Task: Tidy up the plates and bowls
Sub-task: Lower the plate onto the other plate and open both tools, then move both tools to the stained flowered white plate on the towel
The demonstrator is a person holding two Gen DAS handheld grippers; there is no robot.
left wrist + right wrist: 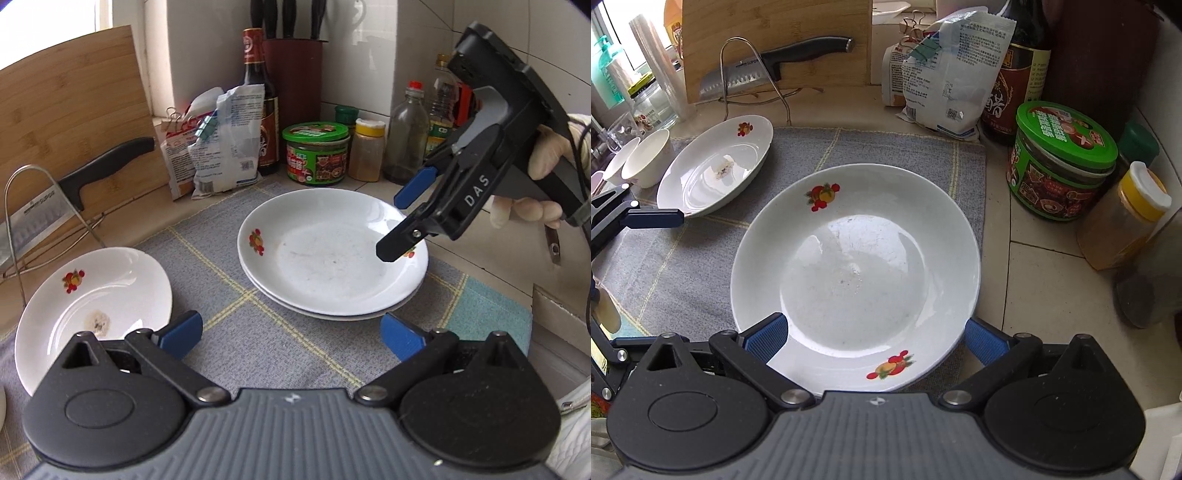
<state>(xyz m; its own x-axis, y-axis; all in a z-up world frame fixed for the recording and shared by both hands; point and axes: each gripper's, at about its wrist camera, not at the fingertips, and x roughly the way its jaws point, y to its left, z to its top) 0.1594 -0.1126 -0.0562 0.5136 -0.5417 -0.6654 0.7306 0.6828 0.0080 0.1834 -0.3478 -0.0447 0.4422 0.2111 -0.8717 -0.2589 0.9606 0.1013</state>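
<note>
Two white plates with fruit prints are stacked point(332, 258) on the grey checked mat point(288, 343); the stack also shows in the right wrist view point(857, 273). A third white plate point(96, 310), with a small stain, lies to the left; it also shows in the right wrist view point(716, 166). My left gripper point(291, 338) is open and empty above the mat, between the plates. My right gripper point(875, 338) is open, its jaws standing on either side of the stack's near rim. It shows in the left wrist view point(400, 218) over the stack's right rim. Two small white bowls point(646, 158) stand at far left.
A knife point(48, 206) rests in a wire rack against a bamboo board point(70, 114). Clipped bags point(218, 144), a sauce bottle point(258, 103), a green-lidded jar point(317, 153), spice jars point(367, 149) and oil bottles crowd the back. A knife block point(293, 74) stands in the corner.
</note>
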